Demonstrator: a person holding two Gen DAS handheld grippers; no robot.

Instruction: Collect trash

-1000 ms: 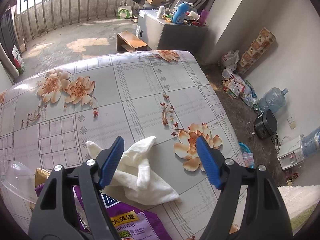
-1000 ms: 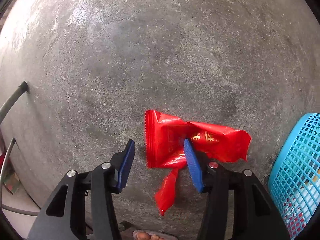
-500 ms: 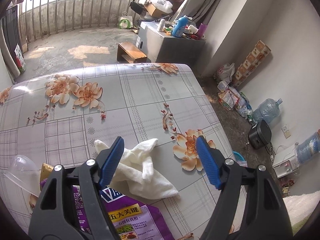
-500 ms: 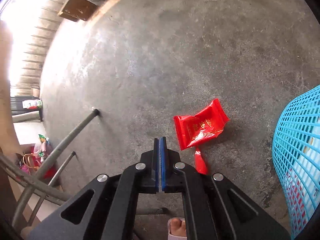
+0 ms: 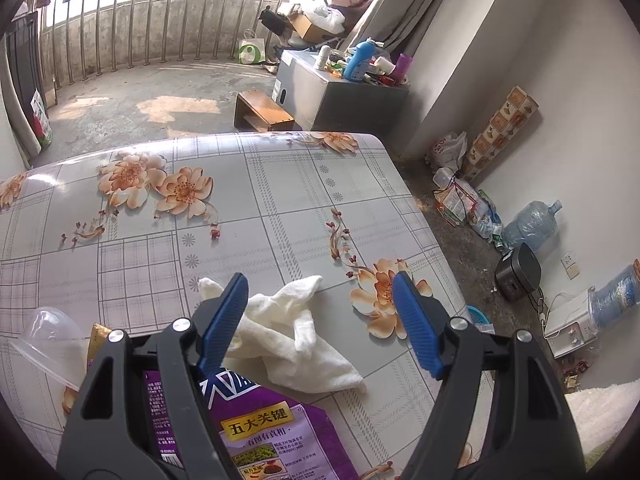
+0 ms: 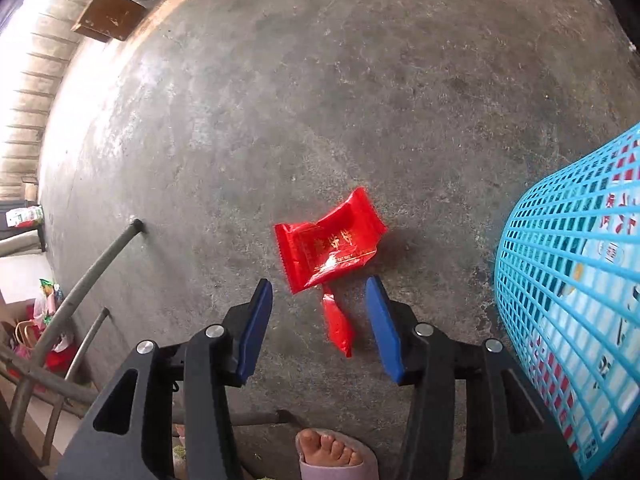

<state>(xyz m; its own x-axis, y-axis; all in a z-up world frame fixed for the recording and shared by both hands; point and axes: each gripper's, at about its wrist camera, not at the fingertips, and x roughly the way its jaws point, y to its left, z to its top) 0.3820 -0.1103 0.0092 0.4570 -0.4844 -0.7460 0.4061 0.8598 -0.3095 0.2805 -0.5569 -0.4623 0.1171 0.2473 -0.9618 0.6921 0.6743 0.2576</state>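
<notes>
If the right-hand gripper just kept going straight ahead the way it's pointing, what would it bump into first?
Most likely the red wrapper on the concrete floor. The right gripper is open, and the wrapper's torn tail lies between its fingers. Depth is unclear, so how soon is hard to say.

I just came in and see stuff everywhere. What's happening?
Someone is picking up trash with two hand-held tongs. The right tongs hang open over a red wrapper on the concrete floor, beside a blue basket. The left tongs hang open above a crumpled white tissue on the flowered table.
</notes>
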